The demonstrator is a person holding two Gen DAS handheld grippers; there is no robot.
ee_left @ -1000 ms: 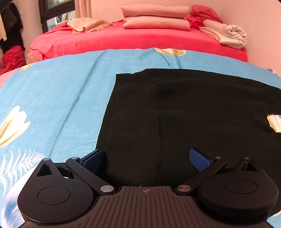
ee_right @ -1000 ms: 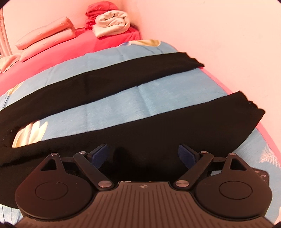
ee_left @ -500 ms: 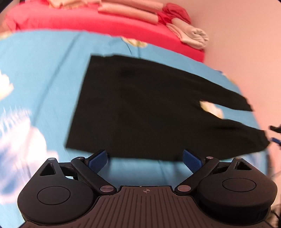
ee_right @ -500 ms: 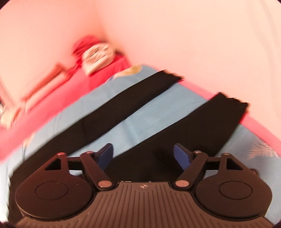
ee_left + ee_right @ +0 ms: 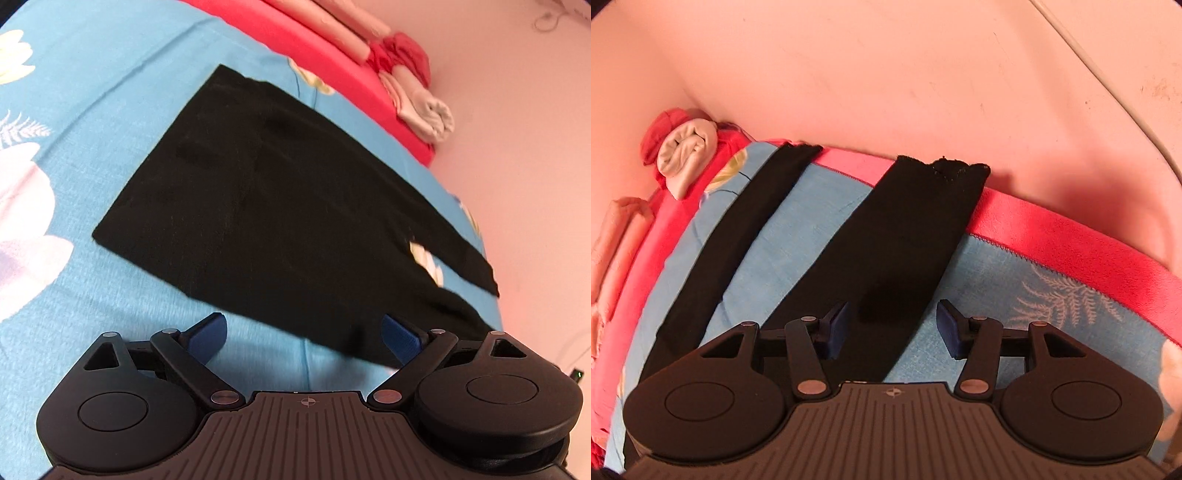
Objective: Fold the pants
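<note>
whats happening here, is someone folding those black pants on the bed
Folding has not started. The black pants lie flat on the blue flowered sheet, legs spread apart. A person holds a gripper in each hand. The left gripper is open near the waist end, holding nothing. The right gripper hangs over the near leg; its jaws have just been closing, but the pads do not yet press the cloth.

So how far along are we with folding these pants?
Done: only the layout. The black pants lie flat on the blue floral sheet, legs apart, with sheet showing between them. In hand: nothing is gripped; the left gripper is open by the waist edge, and the right gripper, jaws just closing, straddles the near leg without pinching it. Left: every fold.
</note>
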